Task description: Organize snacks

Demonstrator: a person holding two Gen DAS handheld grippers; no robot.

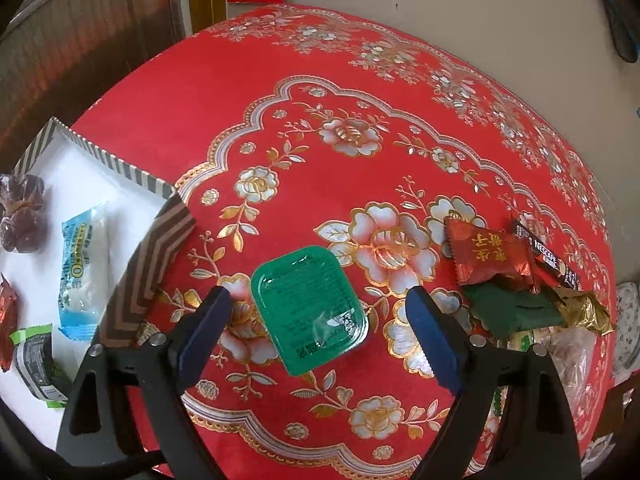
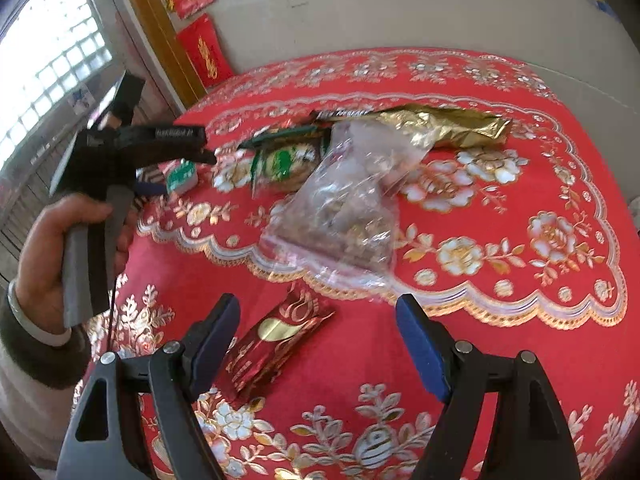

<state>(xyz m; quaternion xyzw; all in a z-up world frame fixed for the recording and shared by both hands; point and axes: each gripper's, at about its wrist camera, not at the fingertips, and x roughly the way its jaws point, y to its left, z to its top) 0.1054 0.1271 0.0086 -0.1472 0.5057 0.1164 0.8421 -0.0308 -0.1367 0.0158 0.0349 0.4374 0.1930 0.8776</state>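
Tongs, both wide, empty: left gripper [image 1: 320, 304] over green cup [image 1: 310, 310]; right gripper [image 2: 318, 316] beside red sachet [image 2: 276, 348], near clear bag [image 2: 344, 208].

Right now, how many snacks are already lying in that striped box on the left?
4 that I can see in the striped box: a brown candy bundle, a blue-and-white packet, a red wrapper and a dark green-edged packet. More may be hidden beyond the frame edge.

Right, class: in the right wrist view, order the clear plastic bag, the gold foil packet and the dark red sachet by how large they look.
1. clear plastic bag, plainly largest.
2. gold foil packet and dark red sachet: look alike. The sachet lies nearer the camera and the bag covers part of the packet, so I leave them unranked.
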